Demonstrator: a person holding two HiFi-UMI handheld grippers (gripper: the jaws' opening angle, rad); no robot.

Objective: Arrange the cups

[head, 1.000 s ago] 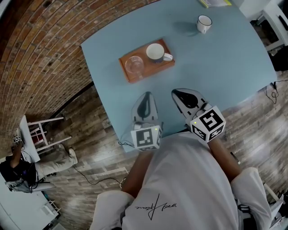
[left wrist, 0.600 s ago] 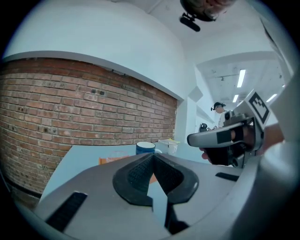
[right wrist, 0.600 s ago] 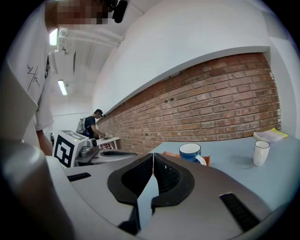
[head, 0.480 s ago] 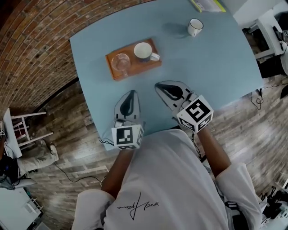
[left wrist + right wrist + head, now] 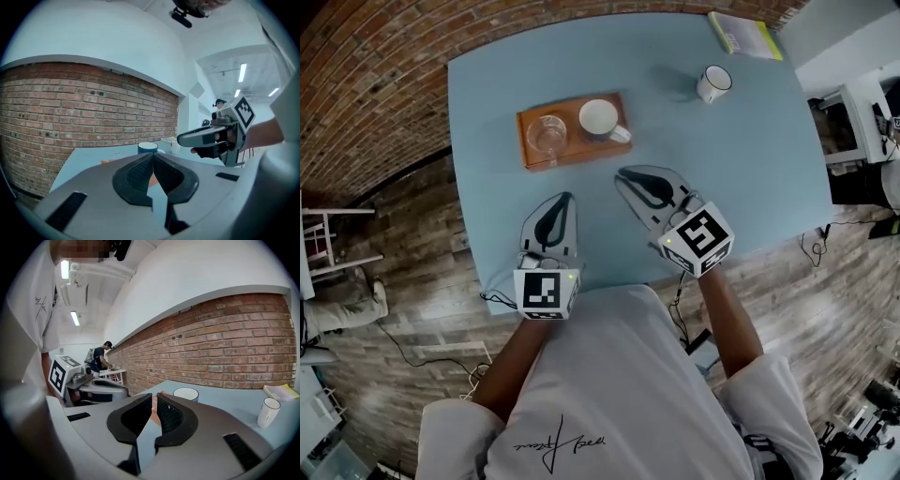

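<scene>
Left tool: jaws together, empty, over the surface near its front edge.
Right tool: jaws a thin slit apart, empty, beside the left.
Tray: holds glass and mug side by side.
Cup: alone on the surface, well apart from the tray.
</scene>
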